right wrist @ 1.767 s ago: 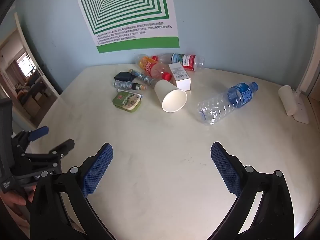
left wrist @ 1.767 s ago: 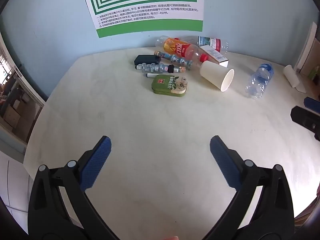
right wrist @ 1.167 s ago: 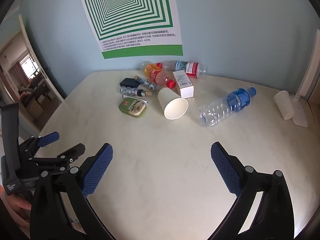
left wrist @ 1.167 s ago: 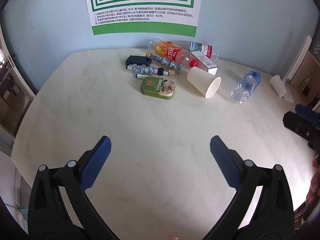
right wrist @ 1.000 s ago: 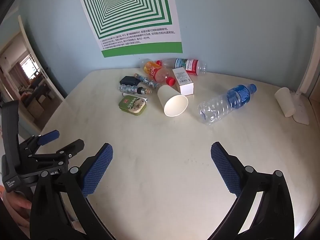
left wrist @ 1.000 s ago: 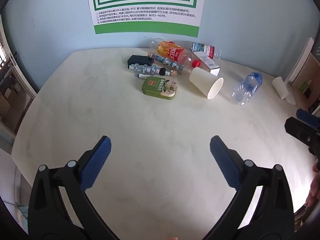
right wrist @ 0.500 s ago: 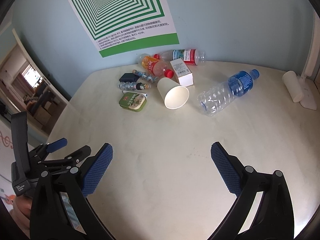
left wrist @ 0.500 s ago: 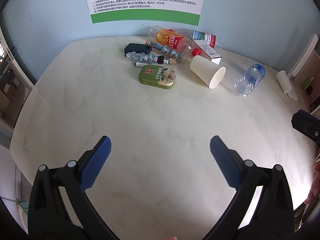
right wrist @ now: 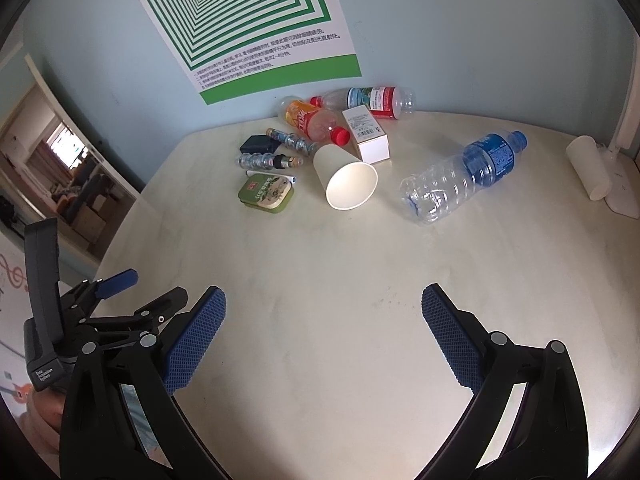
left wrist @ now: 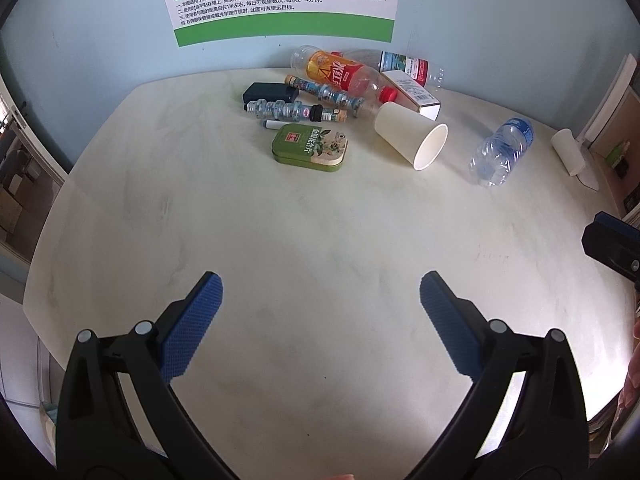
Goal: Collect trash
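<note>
A pile of litter lies at the far side of the cream table (left wrist: 320, 240): a tipped paper cup (left wrist: 412, 140) (right wrist: 348, 180), a crushed clear bottle with a blue label (left wrist: 500, 152) (right wrist: 460, 176), an orange-label bottle (left wrist: 340, 76) (right wrist: 312, 120), a red-label bottle (right wrist: 372, 100), a white carton (right wrist: 366, 134) and a green tin (left wrist: 310, 147) (right wrist: 266, 192). My left gripper (left wrist: 320, 312) is open and empty above the near table. My right gripper (right wrist: 324, 320) is open and empty too, with the left gripper's fingers (right wrist: 120, 280) at its left.
A black box (left wrist: 270, 92), small beaded vials (left wrist: 280, 111) and a marker (left wrist: 274, 124) lie by the tin. A white roll (right wrist: 588, 168) and a lamp base (right wrist: 624, 188) sit at the right edge. A green poster (right wrist: 256, 20) hangs on the blue wall.
Both grippers have drifted slightly and tilted down toward the table, staying open. The litter has not moved.
</note>
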A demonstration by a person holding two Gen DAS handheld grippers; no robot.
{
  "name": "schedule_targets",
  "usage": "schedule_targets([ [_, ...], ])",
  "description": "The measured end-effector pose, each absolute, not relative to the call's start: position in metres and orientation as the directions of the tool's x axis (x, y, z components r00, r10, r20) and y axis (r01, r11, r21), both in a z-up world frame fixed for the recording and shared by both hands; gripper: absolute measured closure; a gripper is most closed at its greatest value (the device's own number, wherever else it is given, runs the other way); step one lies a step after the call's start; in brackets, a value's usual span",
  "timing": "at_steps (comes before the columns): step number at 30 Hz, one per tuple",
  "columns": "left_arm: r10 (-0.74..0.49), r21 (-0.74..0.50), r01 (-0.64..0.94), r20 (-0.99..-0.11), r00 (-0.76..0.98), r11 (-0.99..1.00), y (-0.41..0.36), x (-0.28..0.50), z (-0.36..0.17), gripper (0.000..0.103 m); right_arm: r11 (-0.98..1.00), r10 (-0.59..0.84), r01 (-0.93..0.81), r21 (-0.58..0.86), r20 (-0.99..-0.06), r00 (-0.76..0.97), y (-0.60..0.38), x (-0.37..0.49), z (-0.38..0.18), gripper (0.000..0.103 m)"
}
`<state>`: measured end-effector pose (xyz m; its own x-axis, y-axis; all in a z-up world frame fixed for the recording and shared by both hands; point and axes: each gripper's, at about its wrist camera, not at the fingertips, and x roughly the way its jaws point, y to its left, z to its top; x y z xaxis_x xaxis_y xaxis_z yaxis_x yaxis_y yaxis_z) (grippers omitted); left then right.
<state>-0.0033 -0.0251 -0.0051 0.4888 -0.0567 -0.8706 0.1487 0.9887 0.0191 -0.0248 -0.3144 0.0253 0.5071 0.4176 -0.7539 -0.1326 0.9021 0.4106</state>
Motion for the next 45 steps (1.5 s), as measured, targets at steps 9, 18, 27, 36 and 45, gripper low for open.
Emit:
schedule_targets([
  [9, -0.026, 0.041, 0.138, -0.891, 0.453, 0.99, -0.028, 0.001, -0.012, 0.006, 0.893, 0.436, -0.131, 0.431, -0.755, 0.49, -0.317, -0.021, 0.018, 0.006],
  [18, 0.002, 0.073, 0.151, -0.907, 0.422, 0.986, -0.032, 0.007, -0.018, 0.006, 0.889, 0.445, -0.127, 0.441, -0.758, 0.477, -0.318, -0.018, 0.012, 0.006],
  [27, 0.002, 0.073, 0.159, -0.912, 0.41, 0.984, -0.036, 0.011, -0.022, 0.006, 0.89, 0.443, -0.121, 0.44, -0.767, 0.464, -0.319, -0.012, 0.005, 0.006],
  [36, 0.007, 0.081, 0.169, -0.917, 0.399, 0.982, -0.039, 0.011, -0.026, 0.006, 0.888, 0.445, -0.109, 0.447, -0.77, 0.457, -0.324, -0.013, 0.001, 0.006],
  [45, 0.01, 0.087, 0.179, -0.919, 0.394, 0.98, -0.042, 0.008, -0.026, 0.006, 0.888, 0.443, -0.106, 0.447, -0.774, 0.453, -0.328, -0.011, -0.002, 0.006],
])
